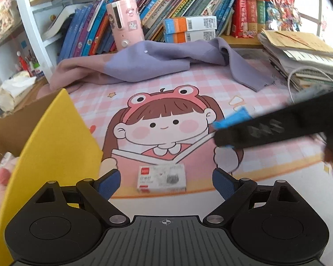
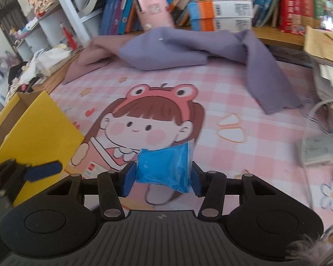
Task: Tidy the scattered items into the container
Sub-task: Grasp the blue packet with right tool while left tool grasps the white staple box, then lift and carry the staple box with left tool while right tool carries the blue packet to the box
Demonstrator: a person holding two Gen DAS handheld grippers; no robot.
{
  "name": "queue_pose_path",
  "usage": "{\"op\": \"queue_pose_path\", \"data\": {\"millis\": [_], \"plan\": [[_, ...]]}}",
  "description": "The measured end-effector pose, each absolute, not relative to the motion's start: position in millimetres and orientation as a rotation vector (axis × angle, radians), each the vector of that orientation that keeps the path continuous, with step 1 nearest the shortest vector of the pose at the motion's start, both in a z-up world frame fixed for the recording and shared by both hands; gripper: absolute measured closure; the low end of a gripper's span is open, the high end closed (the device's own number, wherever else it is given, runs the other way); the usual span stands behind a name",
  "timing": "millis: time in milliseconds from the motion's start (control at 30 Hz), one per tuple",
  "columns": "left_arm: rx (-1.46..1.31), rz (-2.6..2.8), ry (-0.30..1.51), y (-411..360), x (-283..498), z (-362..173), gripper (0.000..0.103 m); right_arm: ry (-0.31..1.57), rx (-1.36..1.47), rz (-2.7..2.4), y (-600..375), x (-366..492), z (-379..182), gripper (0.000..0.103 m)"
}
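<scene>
My right gripper [image 2: 163, 180] is shut on a blue plastic packet [image 2: 165, 168] and holds it above the pink cartoon mat [image 2: 244, 88]. It also shows blurred in the left wrist view [image 1: 224, 137], with the blue packet [image 1: 233, 117] at its tip. My left gripper [image 1: 166, 179] is open, with a small white staple box [image 1: 162, 178] lying on the mat between its fingers. The yellow cardboard box [image 1: 55, 133] stands open at the left, and it also shows in the right wrist view [image 2: 37, 128].
A purple cloth [image 1: 166, 62] lies crumpled at the back of the mat. A pink cylinder [image 1: 125, 22], books and stacked boxes [image 1: 188, 28] line the shelf behind. Piles of papers [image 1: 299, 53] sit at the right. Two rubber bands [image 2: 230, 128] lie on the mat.
</scene>
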State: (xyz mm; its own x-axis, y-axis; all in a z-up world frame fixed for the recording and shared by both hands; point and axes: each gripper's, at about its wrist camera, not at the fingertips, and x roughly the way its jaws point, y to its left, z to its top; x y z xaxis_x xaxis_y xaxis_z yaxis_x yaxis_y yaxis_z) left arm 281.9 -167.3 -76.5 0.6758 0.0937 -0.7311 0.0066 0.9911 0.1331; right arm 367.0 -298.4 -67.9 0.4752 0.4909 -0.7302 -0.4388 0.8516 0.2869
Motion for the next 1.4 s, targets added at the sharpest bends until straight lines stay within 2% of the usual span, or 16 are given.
{"op": "queue_pose_path", "data": {"millis": [233,333,467,933,1400], "plan": [[0.024,0.064,0.861,-154,297,-88,0.015,0.909,0.059,0.568,-313,351,-65,0.055],[-0.007,0.060,0.888,-150,301,-93,0.027,0.918,0.061,0.566,-316,348,-66,0.055],[-0.034,0.073,0.896,-144,302,-97,0.049,0.926,0.066,0.550,-319,344,-66,0.055],[-0.044,0.034,0.816,-140,264,-56,0.050,0.914,0.034,0.553,-314,321,-58,0.055],[-0.002,-0.074,0.729,-141,202,-23,0.050,0.831,-0.012,0.512,-307,259,-33,0.055]]}}
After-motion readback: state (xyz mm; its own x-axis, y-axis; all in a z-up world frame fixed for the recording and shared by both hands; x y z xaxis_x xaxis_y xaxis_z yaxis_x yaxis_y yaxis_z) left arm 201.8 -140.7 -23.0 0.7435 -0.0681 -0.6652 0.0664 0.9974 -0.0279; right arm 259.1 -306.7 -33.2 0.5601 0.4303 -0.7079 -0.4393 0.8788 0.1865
